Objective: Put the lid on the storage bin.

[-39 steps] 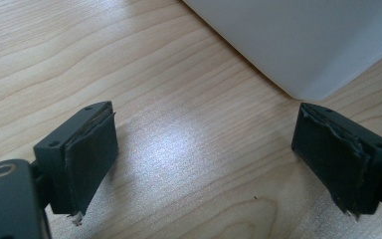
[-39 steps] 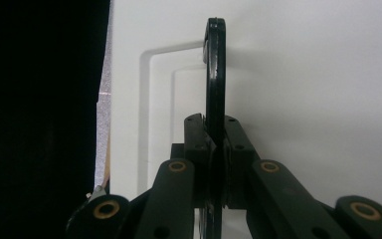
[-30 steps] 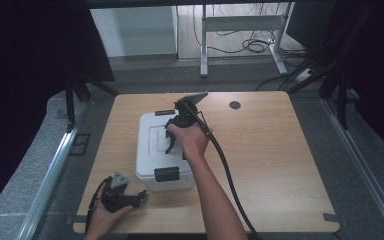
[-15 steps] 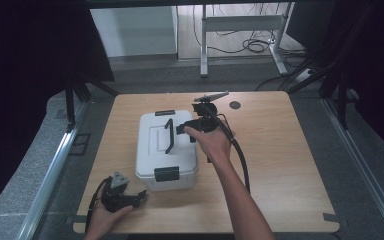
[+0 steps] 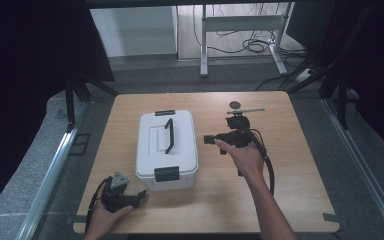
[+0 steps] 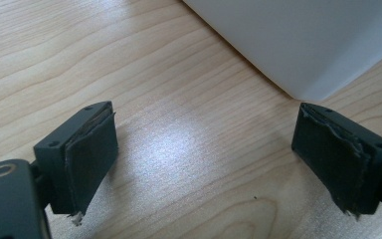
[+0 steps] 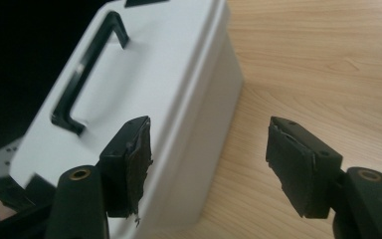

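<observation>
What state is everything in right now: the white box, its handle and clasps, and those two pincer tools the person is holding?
White storage box: upright on the table, lid on.
Handle: folded flat on the lid.
Front latch: down, looks fastened.
Back latch: too small to judge.
Left hand-held gripper: open, empty, low over the wood.
Right hand-held gripper: open, empty, beside the box.

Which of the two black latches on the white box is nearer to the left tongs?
The latch on the box's near end, facing the person, beside the left tongs. The other latch sits at the far end.
</observation>
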The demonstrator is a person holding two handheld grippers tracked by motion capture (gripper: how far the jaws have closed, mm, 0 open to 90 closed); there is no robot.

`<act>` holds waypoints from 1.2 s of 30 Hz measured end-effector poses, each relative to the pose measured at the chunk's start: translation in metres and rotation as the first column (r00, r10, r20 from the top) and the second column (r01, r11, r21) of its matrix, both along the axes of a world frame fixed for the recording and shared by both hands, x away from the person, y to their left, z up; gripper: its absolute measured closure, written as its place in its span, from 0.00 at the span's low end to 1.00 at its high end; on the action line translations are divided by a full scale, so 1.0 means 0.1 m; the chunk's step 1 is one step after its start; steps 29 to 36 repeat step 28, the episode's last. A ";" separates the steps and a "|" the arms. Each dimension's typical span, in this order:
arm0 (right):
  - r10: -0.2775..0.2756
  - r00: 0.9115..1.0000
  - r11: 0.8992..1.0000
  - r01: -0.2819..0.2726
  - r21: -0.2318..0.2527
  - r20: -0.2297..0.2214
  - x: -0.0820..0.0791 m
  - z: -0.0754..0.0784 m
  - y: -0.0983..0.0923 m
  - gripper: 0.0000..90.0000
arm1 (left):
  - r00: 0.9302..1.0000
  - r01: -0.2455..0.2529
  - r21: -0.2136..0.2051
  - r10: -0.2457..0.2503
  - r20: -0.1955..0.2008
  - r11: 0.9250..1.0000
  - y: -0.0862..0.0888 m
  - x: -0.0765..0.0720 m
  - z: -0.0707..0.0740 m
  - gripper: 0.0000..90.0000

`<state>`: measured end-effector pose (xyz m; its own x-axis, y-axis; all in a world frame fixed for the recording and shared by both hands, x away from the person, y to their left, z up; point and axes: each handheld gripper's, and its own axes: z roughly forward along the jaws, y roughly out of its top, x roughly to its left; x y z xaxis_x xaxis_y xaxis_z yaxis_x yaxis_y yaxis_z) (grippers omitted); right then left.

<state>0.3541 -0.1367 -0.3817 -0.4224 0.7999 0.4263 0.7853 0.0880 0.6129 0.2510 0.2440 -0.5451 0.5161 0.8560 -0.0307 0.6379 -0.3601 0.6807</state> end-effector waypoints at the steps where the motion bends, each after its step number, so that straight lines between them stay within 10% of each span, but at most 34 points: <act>1: 0.002 1.000 1.000 -0.002 -0.008 0.010 -0.03 -0.02 -0.04 0.37 | 1.000 0.000 0.000 0.000 0.000 1.000 0.00 0.00 0.00 0.12; 20: -0.031 0.999 0.998 0.033 -0.046 0.033 -0.61 -0.82 -0.83 0.35 | 1.000 0.001 0.000 -0.001 0.000 1.000 0.00 0.00 0.00 0.12; 36: -0.017 1.000 0.999 0.018 -0.044 0.026 -0.64 -0.85 -0.84 0.35 | 1.000 0.001 0.000 -0.001 0.000 1.000 0.00 0.00 0.00 0.12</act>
